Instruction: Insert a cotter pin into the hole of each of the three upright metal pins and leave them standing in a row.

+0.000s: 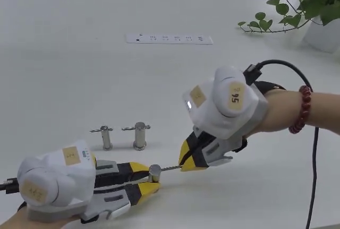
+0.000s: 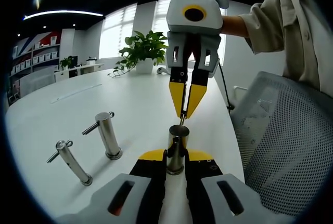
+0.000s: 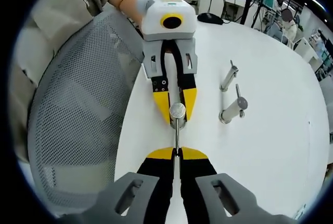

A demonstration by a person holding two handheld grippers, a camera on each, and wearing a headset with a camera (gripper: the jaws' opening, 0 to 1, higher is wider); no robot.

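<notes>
Three upright metal pins stand on the white table. Two of them [image 1: 106, 137] [image 1: 139, 135] stand side by side, each with a cotter pin through its top. My left gripper [image 1: 150, 180] is shut on the third metal pin [image 1: 154, 172], which stands upright between its yellow jaws [image 2: 176, 148]. My right gripper [image 1: 184, 165] is shut on a thin cotter pin [image 1: 171, 168], held level with its tip at the top of that pin [image 3: 177, 112]. In the left gripper view the right gripper [image 2: 187, 114] points down at the pin's head.
A white power strip [image 1: 169, 39] lies further back on the table. A potted plant [image 1: 303, 6] stands at the back right corner. A black cable [image 1: 314, 160] trails from the right gripper. A mesh chair [image 3: 78, 115] is beside the table edge.
</notes>
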